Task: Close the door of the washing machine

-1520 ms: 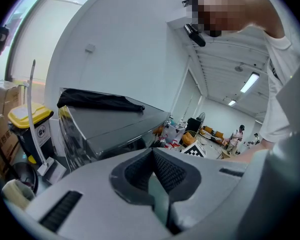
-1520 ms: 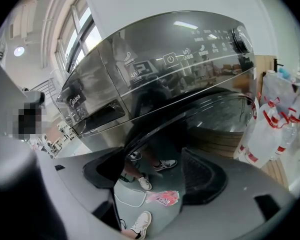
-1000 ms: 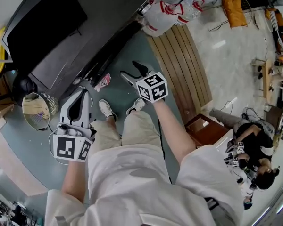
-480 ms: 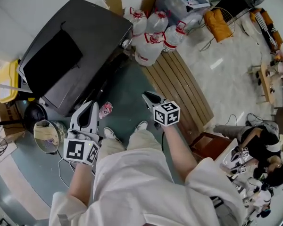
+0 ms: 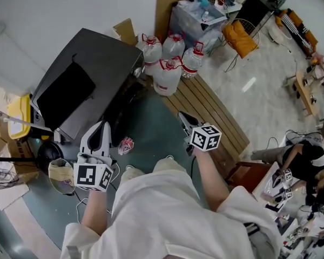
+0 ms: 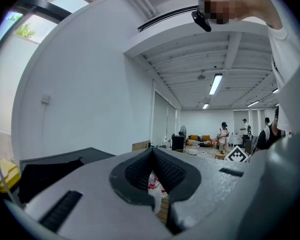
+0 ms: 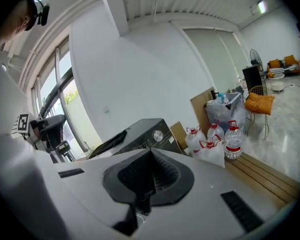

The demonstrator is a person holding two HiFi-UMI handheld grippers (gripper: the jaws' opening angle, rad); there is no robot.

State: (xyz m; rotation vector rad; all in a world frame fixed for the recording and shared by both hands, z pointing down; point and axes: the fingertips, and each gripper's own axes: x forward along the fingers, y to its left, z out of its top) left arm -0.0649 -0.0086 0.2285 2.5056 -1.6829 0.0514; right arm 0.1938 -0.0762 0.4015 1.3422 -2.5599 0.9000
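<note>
One washing machine (image 5: pixel 92 74) at ten o'clock, four water jugs (image 5: pixel 167 69) at twelve. Left gripper (image 5: pixel 101 126) and right gripper (image 5: pixel 182 115) are pinched closed and empty; the right's jaws just closed.

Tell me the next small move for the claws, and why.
Probably none toward the machine: just hold both claws back. The left claw and the right claw, just closed, are shut, empty and apart from the washing machine. Nothing swings out from its front in the head view, so it looks closed.

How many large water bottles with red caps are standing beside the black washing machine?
4, beside the washing machine: front bottle, back-left bottle, back-middle bottle, right bottle. More may hide behind them.
</note>
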